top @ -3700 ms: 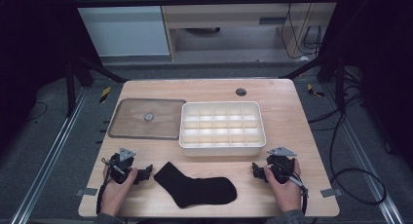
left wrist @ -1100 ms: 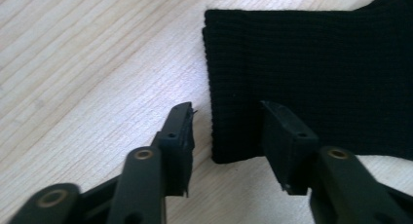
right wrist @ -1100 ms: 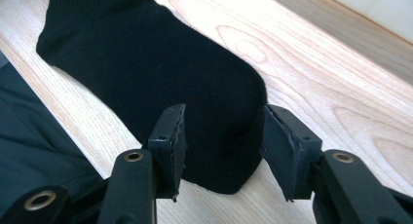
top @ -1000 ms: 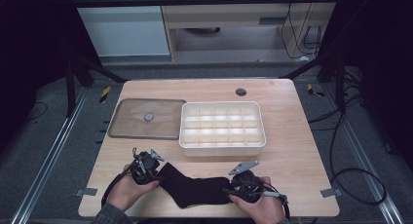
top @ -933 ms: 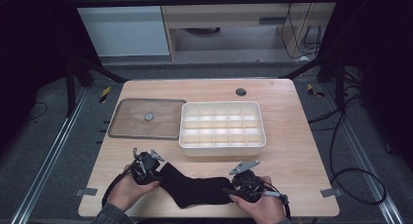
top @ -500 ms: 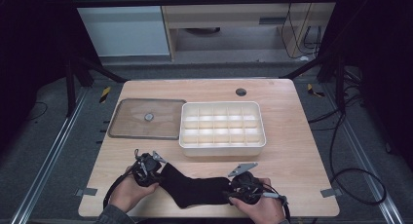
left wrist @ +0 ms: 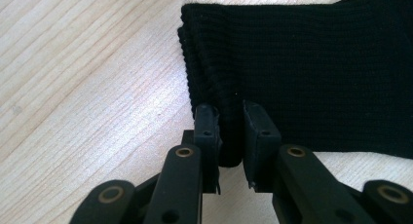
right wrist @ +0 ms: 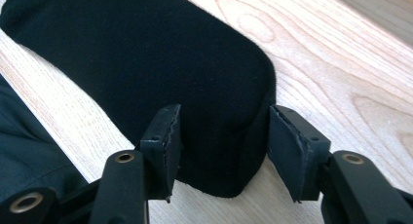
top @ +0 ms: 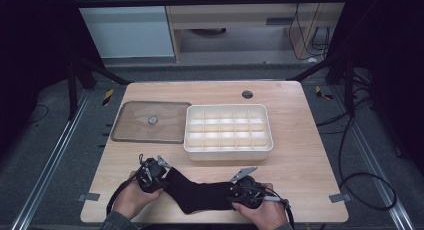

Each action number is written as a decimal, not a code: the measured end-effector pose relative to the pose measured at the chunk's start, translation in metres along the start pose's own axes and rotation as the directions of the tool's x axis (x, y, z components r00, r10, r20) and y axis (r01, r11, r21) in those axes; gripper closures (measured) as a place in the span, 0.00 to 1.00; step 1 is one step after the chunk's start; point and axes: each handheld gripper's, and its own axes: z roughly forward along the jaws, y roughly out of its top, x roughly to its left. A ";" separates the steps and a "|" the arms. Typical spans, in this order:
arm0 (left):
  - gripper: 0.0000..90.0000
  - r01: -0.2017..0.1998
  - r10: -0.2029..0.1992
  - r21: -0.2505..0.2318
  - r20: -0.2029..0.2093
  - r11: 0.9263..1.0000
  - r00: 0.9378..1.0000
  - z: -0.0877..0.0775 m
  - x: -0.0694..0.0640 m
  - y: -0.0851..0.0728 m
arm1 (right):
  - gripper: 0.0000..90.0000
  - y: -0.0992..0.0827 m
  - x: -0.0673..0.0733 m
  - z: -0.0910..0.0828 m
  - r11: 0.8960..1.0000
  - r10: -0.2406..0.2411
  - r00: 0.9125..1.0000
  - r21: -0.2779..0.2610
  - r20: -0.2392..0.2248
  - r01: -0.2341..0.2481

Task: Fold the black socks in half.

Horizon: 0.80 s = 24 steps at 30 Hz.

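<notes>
So there's a black sock (top: 200, 194) lying flat at the bottom middle of the bench (top: 300, 160), stretched between the two hands. The left gripper (left wrist: 230, 136) has just been closing, and its fingers (left wrist: 208, 131) are now pinched tight on the cuff edge. The right gripper (right wrist: 221, 146) sits over the toe end, fingers (right wrist: 163, 141) about half wide with the toe between them, closing a little; can't tell if they actually press it. A white tray (top: 229, 132) sits above, lid (top: 151, 121) at its left.
</notes>
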 end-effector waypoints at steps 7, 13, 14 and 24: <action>0.89 -0.001 0.001 -0.015 0.008 1.000 1.000 0.000 0.001 -0.002 | 0.66 0.002 0.003 0.002 0.999 -0.048 0.999 0.014 0.013 0.048; 0.90 0.004 -0.003 -0.026 0.032 1.000 0.999 -0.001 0.004 -0.004 | 0.80 0.004 0.006 0.002 0.996 -0.081 0.997 0.030 0.009 0.080; 0.90 0.003 -0.002 -0.023 0.033 1.000 0.999 -0.002 0.005 -0.004 | 0.82 0.005 0.007 0.002 0.996 -0.083 0.997 0.033 0.010 0.082; 0.91 0.011 -0.010 -0.036 0.037 0.999 0.999 -0.011 0.012 -0.007 | 0.86 0.007 0.008 0.003 0.994 -0.094 0.996 0.048 0.002 0.094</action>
